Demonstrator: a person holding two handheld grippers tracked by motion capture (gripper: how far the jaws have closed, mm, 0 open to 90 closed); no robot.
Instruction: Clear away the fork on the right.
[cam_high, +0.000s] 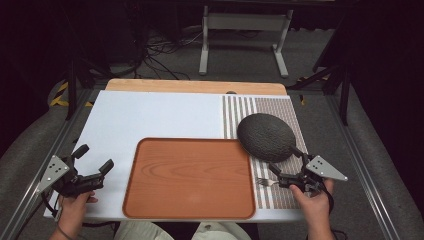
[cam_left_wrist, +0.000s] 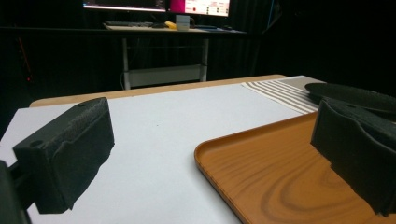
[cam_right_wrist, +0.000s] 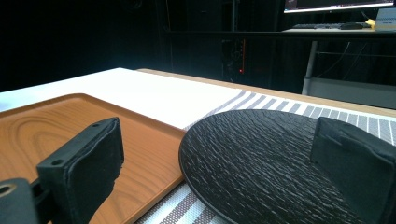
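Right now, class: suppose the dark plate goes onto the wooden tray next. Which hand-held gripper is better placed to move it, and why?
Right hand-held gripper: it sits open beside the dark plate. The left is across the wooden tray.

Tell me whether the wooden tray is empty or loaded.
Empty. The rectangular orange-brown wooden tray shows bare wood grain across its whole floor in the high view; the round black textured plate sits beside it on the striped mat.

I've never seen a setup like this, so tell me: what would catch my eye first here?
Probably the big wooden tray lying empty at the table's near edge, between the two hand-held grippers. Just right of it a dark, rough-textured plate sits on a striped mat. The left gripper and right gripper both stand open, holding nothing, with a small fork beside the right one.
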